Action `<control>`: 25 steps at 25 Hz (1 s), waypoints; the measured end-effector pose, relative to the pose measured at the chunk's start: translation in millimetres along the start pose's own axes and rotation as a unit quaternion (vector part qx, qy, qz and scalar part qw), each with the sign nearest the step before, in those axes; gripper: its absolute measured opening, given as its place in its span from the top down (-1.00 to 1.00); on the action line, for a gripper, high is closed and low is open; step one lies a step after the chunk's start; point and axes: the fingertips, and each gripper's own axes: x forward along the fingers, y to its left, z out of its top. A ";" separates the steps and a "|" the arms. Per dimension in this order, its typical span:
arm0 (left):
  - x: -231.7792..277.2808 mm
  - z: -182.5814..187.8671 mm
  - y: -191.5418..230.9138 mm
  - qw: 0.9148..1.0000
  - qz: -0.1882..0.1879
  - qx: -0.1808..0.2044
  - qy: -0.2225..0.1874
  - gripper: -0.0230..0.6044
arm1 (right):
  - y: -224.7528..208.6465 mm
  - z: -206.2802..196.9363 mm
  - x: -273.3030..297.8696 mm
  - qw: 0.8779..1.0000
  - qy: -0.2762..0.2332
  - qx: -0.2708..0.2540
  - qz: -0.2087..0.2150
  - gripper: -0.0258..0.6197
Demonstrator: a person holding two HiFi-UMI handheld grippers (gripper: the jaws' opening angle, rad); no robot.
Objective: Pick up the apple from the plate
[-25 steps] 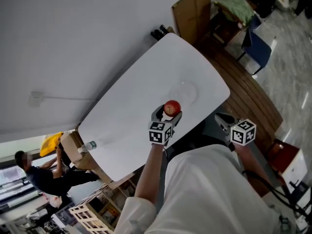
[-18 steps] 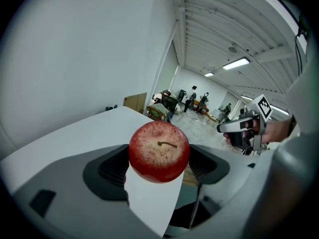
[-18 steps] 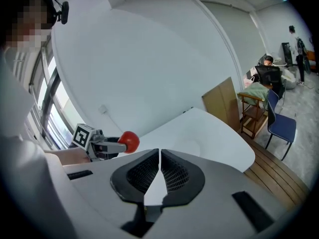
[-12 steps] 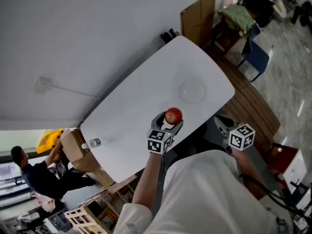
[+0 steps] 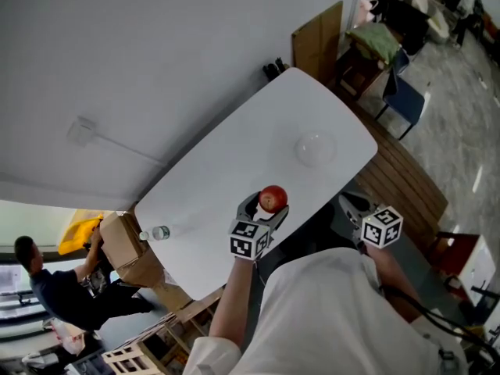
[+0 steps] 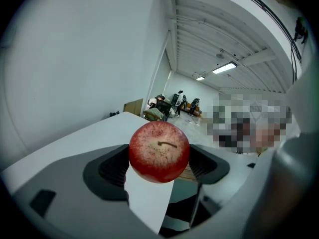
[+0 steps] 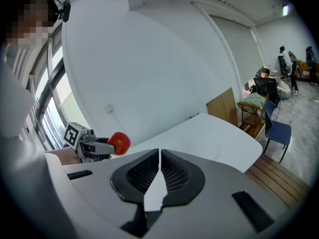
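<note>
A red apple (image 5: 273,198) (image 6: 159,152) is clamped between the jaws of my left gripper (image 5: 268,201) (image 6: 159,164), lifted above the near edge of the white table (image 5: 234,170). The same apple (image 7: 118,143) shows at the left of the right gripper view. A clear plate (image 5: 315,148) (image 7: 212,149) lies on the table toward its right end, with nothing on it. My right gripper (image 5: 353,203) (image 7: 159,176) hangs off the table's near side, its jaws pressed together with nothing between them.
A small water bottle (image 5: 156,233) lies near the table's left corner, beside cardboard boxes (image 5: 125,248). A wooden bench (image 5: 398,182) and a blue chair (image 5: 402,100) stand to the right. A person (image 5: 47,287) crouches at far left. A white wall (image 5: 141,61) runs behind.
My left gripper with the apple has drawn back from the plate toward the table's near edge. The head view has shifted slightly. The right gripper has barely moved.
</note>
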 end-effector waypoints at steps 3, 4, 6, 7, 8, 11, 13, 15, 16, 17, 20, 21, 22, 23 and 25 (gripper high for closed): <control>-16.2 -9.8 1.2 1.000 -0.004 0.005 0.006 -0.27 | 12.9 -8.0 -2.1 1.000 -0.004 -0.002 -0.008 0.80; -20.9 -12.8 1.2 1.000 -0.006 0.006 0.008 -0.27 | 16.3 -11.0 -3.7 1.000 -0.004 -0.002 -0.011 0.80; -29.3 -16.5 1.3 1.000 -0.008 0.009 0.009 -0.27 | 21.7 -16.5 -7.6 1.000 -0.007 -0.002 -0.018 0.81; -33.0 -17.7 1.4 1.000 -0.010 0.010 0.009 -0.27 | 24.0 -18.9 -9.8 1.000 -0.009 -0.002 -0.022 0.80; -36.1 -18.6 1.7 1.000 -0.012 0.011 0.010 -0.27 | 26.2 -20.8 -11.9 1.000 -0.010 -0.001 -0.025 0.81; -41.4 -20.1 1.8 1.000 -0.015 0.014 0.011 -0.27 | 28.5 -26.7 -17.7 0.999 -0.012 0.000 -0.033 0.80; -42.9 -20.6 0.4 1.000 -0.016 0.015 0.010 -0.27 | 27.6 -29.7 -21.1 0.999 -0.013 -0.002 -0.036 0.81; -44.2 -20.3 -1.3 1.000 -0.017 0.014 0.008 -0.27 | 27.5 -29.8 -24.0 0.999 -0.015 -0.005 -0.040 0.81; -45.0 -19.4 -2.6 1.000 -0.017 0.014 0.007 -0.27 | 27.6 -29.5 -25.2 0.999 -0.016 -0.006 -0.040 0.81; -46.0 -18.3 -4.5 1.000 -0.017 0.014 0.006 -0.27 | 27.6 -28.7 -26.3 0.999 -0.016 -0.008 -0.039 0.81; -48.7 -15.0 -11.5 1.000 -0.019 0.014 0.002 -0.27 | 25.2 -24.7 -29.9 0.999 -0.020 -0.011 -0.040 0.81; -49.1 -14.3 -13.7 1.000 -0.019 0.015 0.001 -0.27 | 23.4 -23.8 -31.0 0.999 -0.021 -0.011 -0.040 0.81; -49.1 -13.8 -15.6 1.000 -0.019 0.015 0.000 -0.27 | 21.3 -23.2 -31.9 0.999 -0.023 -0.011 -0.040 0.81; -48.8 -13.6 -17.1 1.000 -0.018 0.014 -0.001 -0.27 | 19.2 -22.5 -32.7 0.999 -0.024 -0.011 -0.039 0.81; -47.4 -14.1 -19.0 1.000 -0.016 0.011 -0.002 -0.27 | 16.0 -20.2 -33.4 0.999 -0.028 -0.012 -0.035 0.81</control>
